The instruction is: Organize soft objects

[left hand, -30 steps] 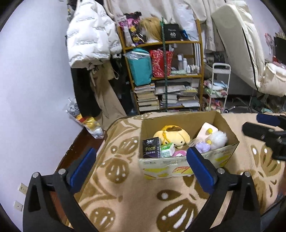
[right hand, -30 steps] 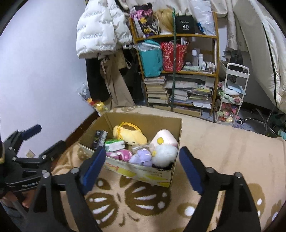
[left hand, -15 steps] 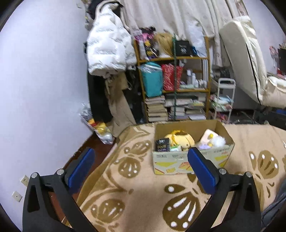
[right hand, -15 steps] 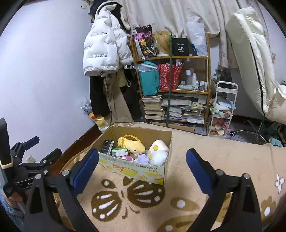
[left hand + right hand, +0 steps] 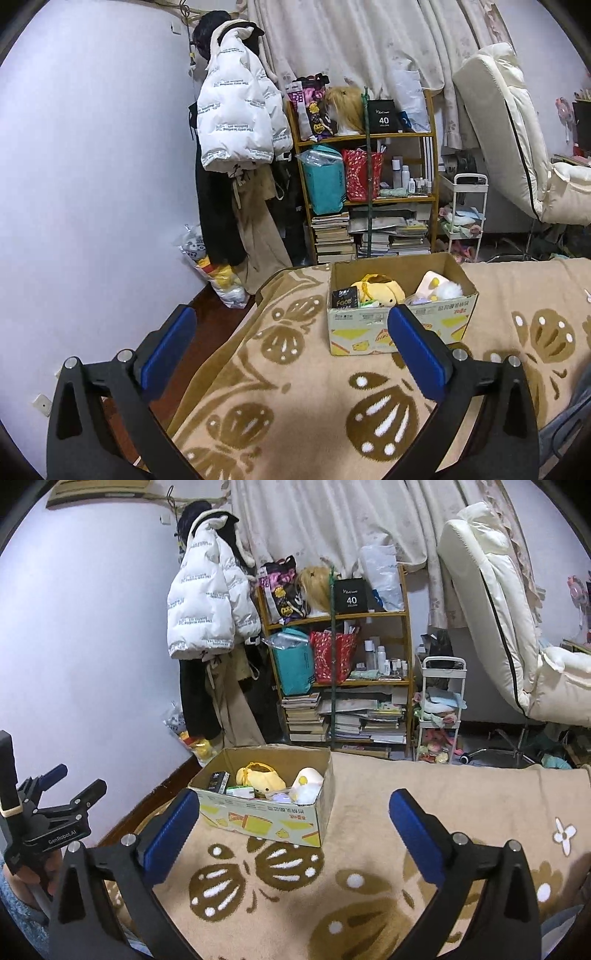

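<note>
An open cardboard box (image 5: 354, 332) stands on the tan patterned blanket (image 5: 295, 402). It holds a yellow plush (image 5: 380, 291), a white and pink plush (image 5: 439, 286), a black packet (image 5: 343, 299) and other small items. My left gripper (image 5: 290, 325) is open and empty, well short of the box. In the right wrist view the same box (image 5: 258, 821) sits left of centre with the yellow plush (image 5: 260, 775) inside. My right gripper (image 5: 295, 805) is wide open with nothing between its blue pads. The left gripper (image 5: 74, 781) shows at that view's left edge.
Behind the bed stand a wooden shelf (image 5: 369, 199) of books and bags, a white puffer jacket (image 5: 236, 122), a white trolley (image 5: 467, 221) and a cream reclined chair (image 5: 509, 140). A plastic bag of toys (image 5: 218, 273) lies on the dark floor (image 5: 207, 325) left of the blanket's edge.
Both grippers have drawn back and risen from the box, which now looks smaller and farther off. The right gripper's jaws have spread wider.
</note>
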{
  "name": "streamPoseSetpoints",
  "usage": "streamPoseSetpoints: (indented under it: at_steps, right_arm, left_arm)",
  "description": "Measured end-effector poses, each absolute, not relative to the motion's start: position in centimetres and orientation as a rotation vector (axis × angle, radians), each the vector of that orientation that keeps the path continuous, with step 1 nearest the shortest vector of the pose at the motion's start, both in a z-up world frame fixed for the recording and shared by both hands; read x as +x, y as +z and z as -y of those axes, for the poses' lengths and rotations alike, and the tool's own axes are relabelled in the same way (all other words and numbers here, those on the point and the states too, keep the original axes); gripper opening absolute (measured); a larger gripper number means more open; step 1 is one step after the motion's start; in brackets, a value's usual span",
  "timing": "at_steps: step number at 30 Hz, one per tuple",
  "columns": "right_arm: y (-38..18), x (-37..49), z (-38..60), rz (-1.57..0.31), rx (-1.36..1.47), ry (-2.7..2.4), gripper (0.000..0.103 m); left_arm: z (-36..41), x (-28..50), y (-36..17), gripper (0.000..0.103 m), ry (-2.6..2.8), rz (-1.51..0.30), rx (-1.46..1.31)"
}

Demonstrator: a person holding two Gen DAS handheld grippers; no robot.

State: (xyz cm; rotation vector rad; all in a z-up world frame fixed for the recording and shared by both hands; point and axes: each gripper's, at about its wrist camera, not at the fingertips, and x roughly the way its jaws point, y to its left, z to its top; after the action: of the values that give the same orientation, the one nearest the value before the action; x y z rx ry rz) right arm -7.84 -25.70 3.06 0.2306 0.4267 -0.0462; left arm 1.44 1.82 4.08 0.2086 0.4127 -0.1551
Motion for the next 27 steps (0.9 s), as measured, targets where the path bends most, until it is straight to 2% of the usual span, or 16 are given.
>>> streamPoseSetpoints:
  at_steps: [14, 27]
  right_arm:
    - [-0.1, -7.0, 25.0, -0.437, 0.182, -0.098, 0.103]
    - [-0.6, -6.5, 25.9, -0.445, 0.201, -0.129, 0.103]
  left_arm:
    - [-2.4, 2.2, 2.1, 0.102, -0.148, -0.451, 0.179]
    - [-1.3, 2.3, 1.3, 0.102, -0.140, -0.455, 0.226]
